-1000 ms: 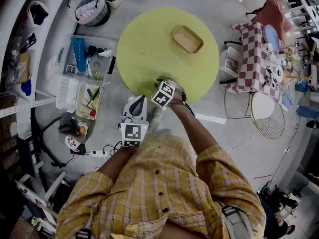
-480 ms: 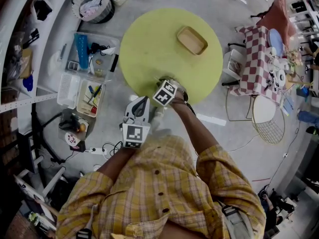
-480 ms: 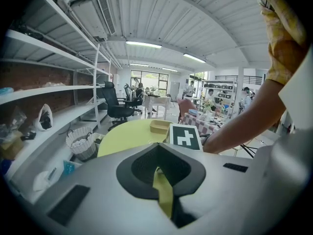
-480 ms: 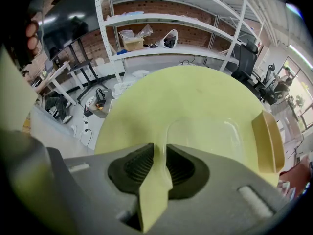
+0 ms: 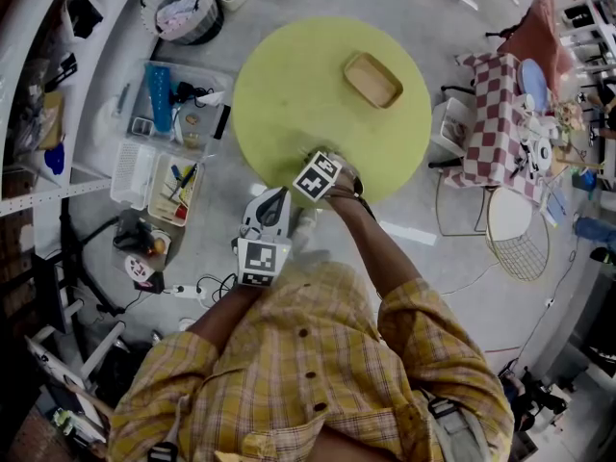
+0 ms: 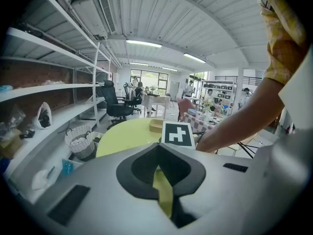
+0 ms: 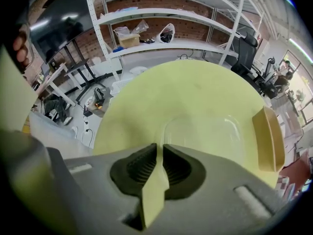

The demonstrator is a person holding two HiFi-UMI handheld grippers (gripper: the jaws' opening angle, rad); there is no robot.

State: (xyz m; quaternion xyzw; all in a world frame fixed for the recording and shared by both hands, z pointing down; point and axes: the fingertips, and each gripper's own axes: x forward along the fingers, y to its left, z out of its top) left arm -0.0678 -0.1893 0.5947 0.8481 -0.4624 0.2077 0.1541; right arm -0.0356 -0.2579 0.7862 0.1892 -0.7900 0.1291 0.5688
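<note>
- While we are holding the right tongs (image 5: 314, 156) over the near edge of the round yellow-green bench (image 5: 289, 75), the wooden tray (image 5: 373, 79) is lying ahead of them and off to the right, well apart, toward the far rim.
- We are seeing the tray's long axis running slantwise across the bench, from far-left to near-right in the head view.
- We are holding the right tongs clenched, ribbed pads pressed together and grasping nothing.
- We are holding the left tongs (image 5: 274, 195) clenched and empty too, off the bench by its near-left edge, so the right pair is sitting nearer the tray.
- A faint rounded outline (image 7: 200, 131) is showing on the bench just ahead of the right tongs; we cannot tell what it is.
- Around us, open bins of tools (image 5: 159, 176) are lying on the grey floor to the left, a woven basket (image 5: 178, 12) is standing beyond them, and a checked-cloth table (image 5: 500, 114) is standing to the right.
</note>
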